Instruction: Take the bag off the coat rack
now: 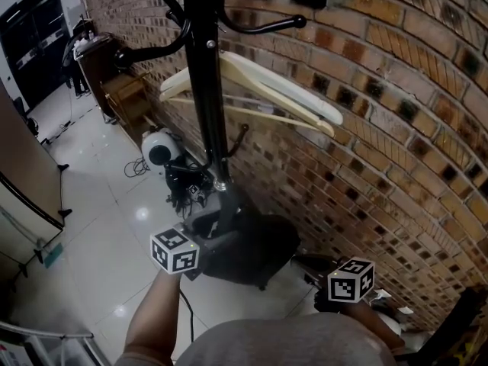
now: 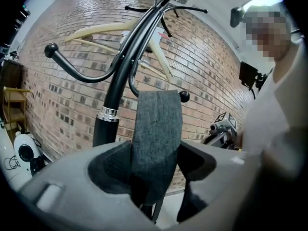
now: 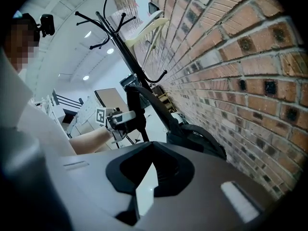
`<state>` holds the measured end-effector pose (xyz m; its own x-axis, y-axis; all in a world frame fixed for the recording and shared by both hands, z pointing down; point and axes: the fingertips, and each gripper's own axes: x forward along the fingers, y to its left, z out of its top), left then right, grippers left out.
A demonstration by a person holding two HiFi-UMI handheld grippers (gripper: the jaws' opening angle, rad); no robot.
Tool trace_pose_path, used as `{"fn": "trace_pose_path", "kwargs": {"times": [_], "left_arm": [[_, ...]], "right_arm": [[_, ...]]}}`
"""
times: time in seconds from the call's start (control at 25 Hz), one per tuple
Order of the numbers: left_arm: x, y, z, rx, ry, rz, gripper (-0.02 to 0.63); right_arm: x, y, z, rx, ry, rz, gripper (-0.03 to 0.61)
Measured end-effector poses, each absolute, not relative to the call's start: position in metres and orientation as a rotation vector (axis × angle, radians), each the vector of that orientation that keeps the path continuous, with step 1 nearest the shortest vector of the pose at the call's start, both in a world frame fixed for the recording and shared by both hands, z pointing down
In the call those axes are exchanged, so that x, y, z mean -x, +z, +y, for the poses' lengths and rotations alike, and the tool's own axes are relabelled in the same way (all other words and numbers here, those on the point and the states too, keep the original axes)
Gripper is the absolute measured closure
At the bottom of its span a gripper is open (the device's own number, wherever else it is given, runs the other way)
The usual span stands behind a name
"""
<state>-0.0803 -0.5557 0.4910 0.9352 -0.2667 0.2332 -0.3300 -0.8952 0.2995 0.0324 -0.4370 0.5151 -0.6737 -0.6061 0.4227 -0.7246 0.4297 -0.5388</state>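
A black coat rack point(image 1: 206, 90) stands by the brick wall. Low beside its pole sits a dark bag point(image 1: 252, 246), whose grey strap point(image 2: 156, 129) runs up to a low ball-tipped hook point(image 2: 183, 96). My left gripper point(image 1: 212, 213) is at the pole, right by the bag. In the left gripper view the strap lies flat between that gripper's point(image 2: 154, 177) open jaws, uncrumpled. My right gripper point(image 1: 313, 269) is lower right, apart from the bag. In the right gripper view it point(image 3: 147, 186) is narrowly open with only floor showing between its jaws, facing the bag point(image 3: 197, 138).
Pale wooden hangers point(image 1: 267, 90) hang from the rack's upper hooks. The brick wall point(image 1: 396, 128) is close on the right. A white round appliance point(image 1: 158, 147) with cables lies on the tiled floor behind the rack, and wooden furniture point(image 1: 126, 90) stands further back.
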Motion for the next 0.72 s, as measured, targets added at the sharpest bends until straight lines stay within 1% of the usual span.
{"fn": "trace_pose_path", "kwargs": {"times": [0.12,0.24,0.32,0.4,0.72], "left_arm": [[0.080,0.487,-0.553,-2.756,0.248,-0.436,0.393],[0.082,0.478,-0.551,-2.777,0.215,-0.481,0.519],[0.083,0.469,-0.550,-2.787,0.189,-0.500,0.577],[0.081,0.459,-0.546,-2.791,0.168,-0.493,0.588],[0.073,0.424,-0.538,-2.757,0.060,-0.449,0.589]], "right_arm": [[-0.030,0.516,-0.438,-1.167,1.073,-2.517,0.581],[-0.029,0.519,-0.437,-1.165,1.088,-2.517,0.581],[-0.028,0.520,-0.436,-1.159,1.097,-2.517,0.581],[-0.027,0.521,-0.434,-1.152,1.098,-2.516,0.581],[-0.024,0.518,-0.425,-1.148,1.091,-2.531,0.581]]}}
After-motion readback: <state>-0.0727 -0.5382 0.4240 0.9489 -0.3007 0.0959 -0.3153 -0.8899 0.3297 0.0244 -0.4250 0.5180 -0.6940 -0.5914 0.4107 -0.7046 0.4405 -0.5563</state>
